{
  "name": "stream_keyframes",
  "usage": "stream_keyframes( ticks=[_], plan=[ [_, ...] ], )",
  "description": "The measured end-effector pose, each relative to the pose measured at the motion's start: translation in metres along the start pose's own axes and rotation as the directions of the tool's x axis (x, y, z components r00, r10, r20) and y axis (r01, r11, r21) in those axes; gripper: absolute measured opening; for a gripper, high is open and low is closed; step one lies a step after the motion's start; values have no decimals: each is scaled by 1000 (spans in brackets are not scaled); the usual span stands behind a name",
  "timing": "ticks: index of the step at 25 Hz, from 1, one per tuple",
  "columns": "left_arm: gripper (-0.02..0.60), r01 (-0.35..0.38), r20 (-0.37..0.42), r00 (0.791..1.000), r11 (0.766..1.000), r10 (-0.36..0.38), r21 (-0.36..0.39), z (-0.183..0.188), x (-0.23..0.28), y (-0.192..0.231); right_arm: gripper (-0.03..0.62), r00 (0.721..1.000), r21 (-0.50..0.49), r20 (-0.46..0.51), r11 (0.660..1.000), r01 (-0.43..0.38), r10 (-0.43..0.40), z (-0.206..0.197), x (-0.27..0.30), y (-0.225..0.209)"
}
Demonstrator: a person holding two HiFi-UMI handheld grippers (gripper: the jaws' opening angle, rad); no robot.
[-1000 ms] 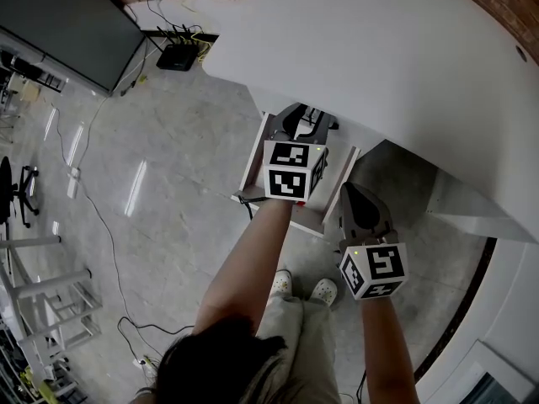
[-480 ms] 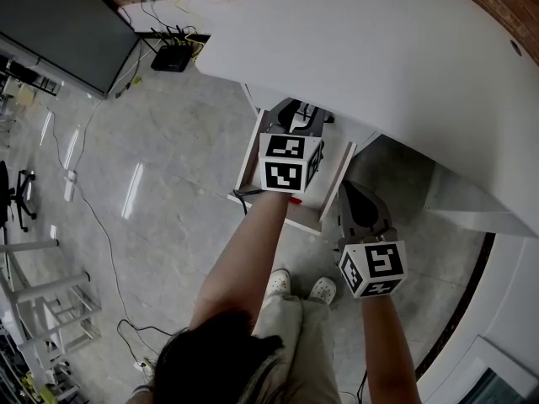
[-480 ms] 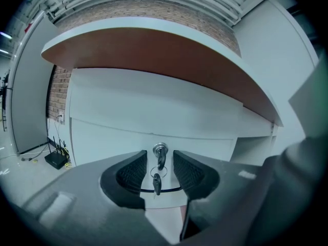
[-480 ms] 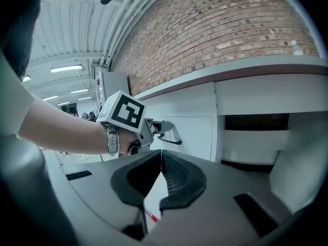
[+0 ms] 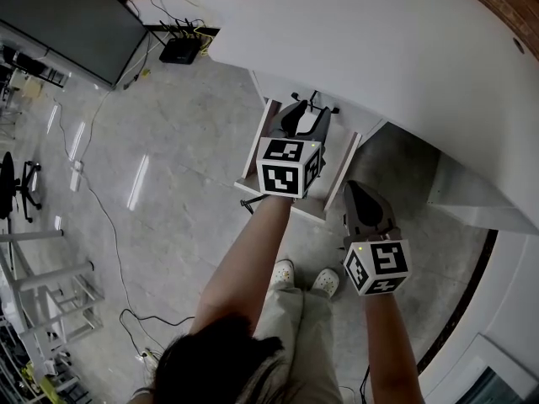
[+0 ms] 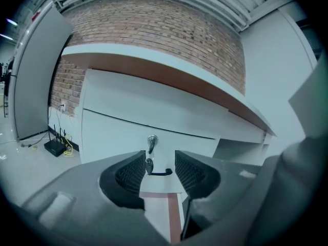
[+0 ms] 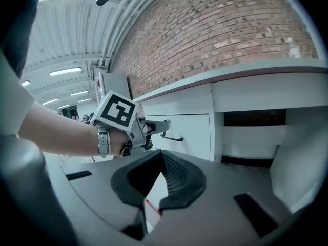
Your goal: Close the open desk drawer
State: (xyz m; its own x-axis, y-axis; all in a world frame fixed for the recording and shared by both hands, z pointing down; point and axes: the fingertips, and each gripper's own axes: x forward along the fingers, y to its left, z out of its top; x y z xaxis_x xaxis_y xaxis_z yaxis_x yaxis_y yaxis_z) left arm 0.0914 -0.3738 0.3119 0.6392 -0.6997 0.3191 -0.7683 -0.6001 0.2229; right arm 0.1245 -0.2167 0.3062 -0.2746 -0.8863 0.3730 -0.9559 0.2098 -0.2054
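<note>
A white drawer (image 5: 255,150) with brown edges sticks out from under the white desk (image 5: 379,49). My left gripper (image 5: 307,112) hovers over it and points at the white front. Its jaws have just been opening and now stand apart with nothing between the pads (image 6: 189,170). A black handle (image 6: 163,172) and a key (image 6: 152,141) show beyond the gap of the left gripper (image 6: 159,163). My right gripper (image 5: 354,190) hangs to the drawer's right, tips together and empty. From the right gripper (image 7: 163,155) I see the left gripper (image 7: 154,128) close to the handle (image 7: 173,137).
A dark screen (image 5: 67,15) leans at the far left, with a black box (image 5: 179,50) and cables by the brick wall. A cable (image 5: 101,217) runs over the floor and a metal rack (image 5: 42,310) stands lower left. The person's feet (image 5: 299,278) are before the drawer.
The left gripper has drawn back a little toward the person. The drawer and the right gripper stand much as before.
</note>
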Motion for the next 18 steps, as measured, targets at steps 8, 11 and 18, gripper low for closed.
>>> stream_keyframes(
  ticks=[8, 11, 18],
  plan=[
    [170, 15, 29, 999, 1000, -15, 7, 5, -49, -18, 11, 999, 2, 17, 1000, -28, 28, 8, -21, 11],
    [128, 22, 49, 999, 999, -24, 35, 13, -72, -28, 12, 999, -12, 16, 999, -44, 44, 13, -30, 20],
    [8, 17, 118, 993, 998, -24, 53, 36, -123, -46, 12, 997, -46, 24, 996, -72, 73, 31, -49, 36]
  ],
)
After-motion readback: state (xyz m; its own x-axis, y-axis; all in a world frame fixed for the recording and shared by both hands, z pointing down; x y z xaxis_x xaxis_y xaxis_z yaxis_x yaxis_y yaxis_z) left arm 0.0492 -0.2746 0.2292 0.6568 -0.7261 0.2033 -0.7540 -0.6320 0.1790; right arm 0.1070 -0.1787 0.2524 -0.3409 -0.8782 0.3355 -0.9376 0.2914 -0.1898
